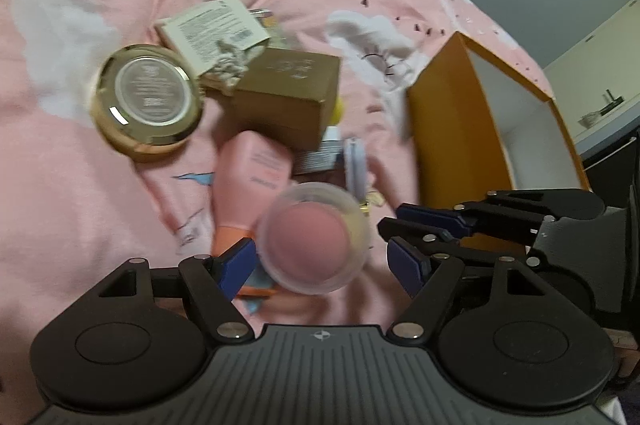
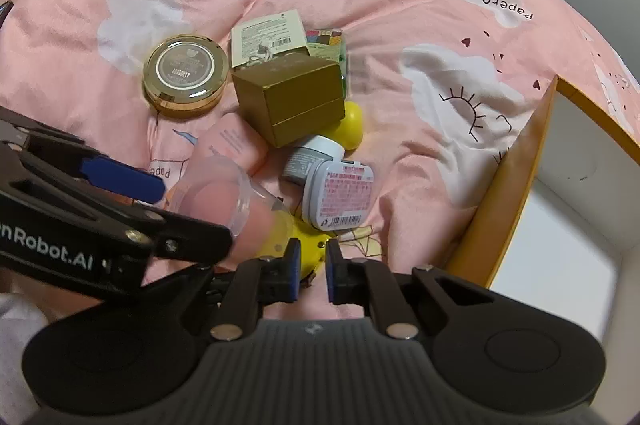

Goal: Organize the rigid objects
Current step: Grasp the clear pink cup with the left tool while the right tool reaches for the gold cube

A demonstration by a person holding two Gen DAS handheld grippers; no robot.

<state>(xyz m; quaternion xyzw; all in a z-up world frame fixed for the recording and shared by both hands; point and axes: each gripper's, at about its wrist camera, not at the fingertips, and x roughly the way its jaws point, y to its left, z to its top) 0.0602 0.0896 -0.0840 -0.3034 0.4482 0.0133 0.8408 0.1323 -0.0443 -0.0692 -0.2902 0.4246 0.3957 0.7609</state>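
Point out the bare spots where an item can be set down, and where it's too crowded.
Free: the white floor of the orange box, and the pink blanket between the yellow egg and that box. Also bare left of the gold compact. Crowded: the pile around the brown box, white tin and clear case.

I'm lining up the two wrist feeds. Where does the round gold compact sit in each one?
Left wrist: round gold compact at centre left on the pink bedspread, left of the gold box.
Right wrist: compact upper left of centre, again left of the gold box.
Shared landmark: the orange storage box at right.
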